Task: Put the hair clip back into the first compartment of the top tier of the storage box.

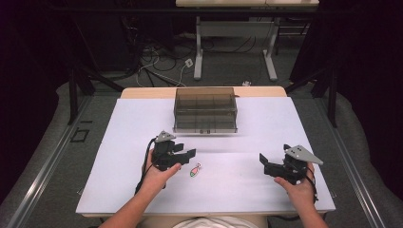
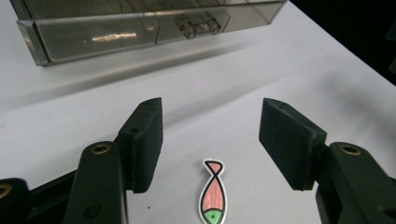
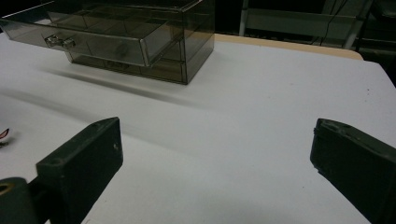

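A small fish-shaped piece (image 2: 212,193) is lying flat on the white surface (image 1: 142,123), near the person and a little left of centre, just right of the left gripper (image 1: 183,154). In the left gripper view it is sitting between and just below the two black jaws, which are standing wide apart and grasping nothing. The right gripper (image 1: 268,166) is hovering well apart at the right, its jaws likewise spread and empty.

The fish is looking very thin and light (a sticker or flat card cut-out, by my guess), so it will probably be awkward to lift: little edge to pinch, and likely to slide or flex. Pinching across the narrow waist behind the tail seems the best hold.

It is showing a pink body with fine stripes, a green head with a dark eye dot, a forked tail and a white border.

A smoky transparent drawer box (image 1: 205,109) is standing at the far middle, one drawer (image 3: 88,39) pulled partly out.
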`<control>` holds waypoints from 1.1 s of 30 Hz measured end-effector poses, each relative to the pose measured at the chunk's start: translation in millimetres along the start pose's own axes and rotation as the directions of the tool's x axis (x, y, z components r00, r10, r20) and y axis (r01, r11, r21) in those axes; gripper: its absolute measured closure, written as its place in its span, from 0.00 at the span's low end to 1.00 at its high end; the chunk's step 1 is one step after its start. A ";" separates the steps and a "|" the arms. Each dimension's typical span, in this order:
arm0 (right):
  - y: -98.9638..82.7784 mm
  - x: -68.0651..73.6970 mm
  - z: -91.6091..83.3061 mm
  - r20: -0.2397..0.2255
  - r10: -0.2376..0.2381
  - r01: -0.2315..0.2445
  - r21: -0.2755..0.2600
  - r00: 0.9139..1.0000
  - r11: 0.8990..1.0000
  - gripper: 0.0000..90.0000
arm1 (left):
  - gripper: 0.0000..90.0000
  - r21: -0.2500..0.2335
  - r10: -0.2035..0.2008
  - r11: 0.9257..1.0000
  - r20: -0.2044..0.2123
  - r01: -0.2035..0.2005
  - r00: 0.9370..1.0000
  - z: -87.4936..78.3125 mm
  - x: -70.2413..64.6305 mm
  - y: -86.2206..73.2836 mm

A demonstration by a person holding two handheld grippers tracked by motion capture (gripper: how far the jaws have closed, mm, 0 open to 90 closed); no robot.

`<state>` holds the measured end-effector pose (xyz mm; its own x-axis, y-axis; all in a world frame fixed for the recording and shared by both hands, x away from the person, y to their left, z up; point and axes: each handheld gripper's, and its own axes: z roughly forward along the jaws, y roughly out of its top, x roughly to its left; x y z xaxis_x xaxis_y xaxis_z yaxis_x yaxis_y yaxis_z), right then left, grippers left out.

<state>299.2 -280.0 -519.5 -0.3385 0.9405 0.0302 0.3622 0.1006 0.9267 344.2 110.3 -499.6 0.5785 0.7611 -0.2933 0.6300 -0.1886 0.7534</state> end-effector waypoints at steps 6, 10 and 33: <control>-0.3 0.1 0.9 -0.003 -0.002 0.002 -0.003 1.000 1.000 0.02 | 0.45 0.025 -0.001 1.000 -0.001 0.001 1.000 4.9 -0.1 -4.2; -0.4 0.2 1.0 -0.002 -0.005 0.005 -0.001 1.000 1.000 0.02 | 0.46 0.043 -0.001 0.999 -0.002 0.001 1.000 8.6 -0.9 -7.0; -0.9 -1.5 1.9 -0.003 -0.004 0.004 0.000 1.000 1.000 0.03 | 0.53 0.147 0.011 0.989 -0.023 -0.008 1.000 23.7 -3.5 -19.6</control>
<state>301.0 -280.9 -521.2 -0.3426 0.9391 0.0273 0.3611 0.1048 0.9266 342.2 96.7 -527.3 0.5737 0.7728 -0.2712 0.6945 -0.2836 0.6612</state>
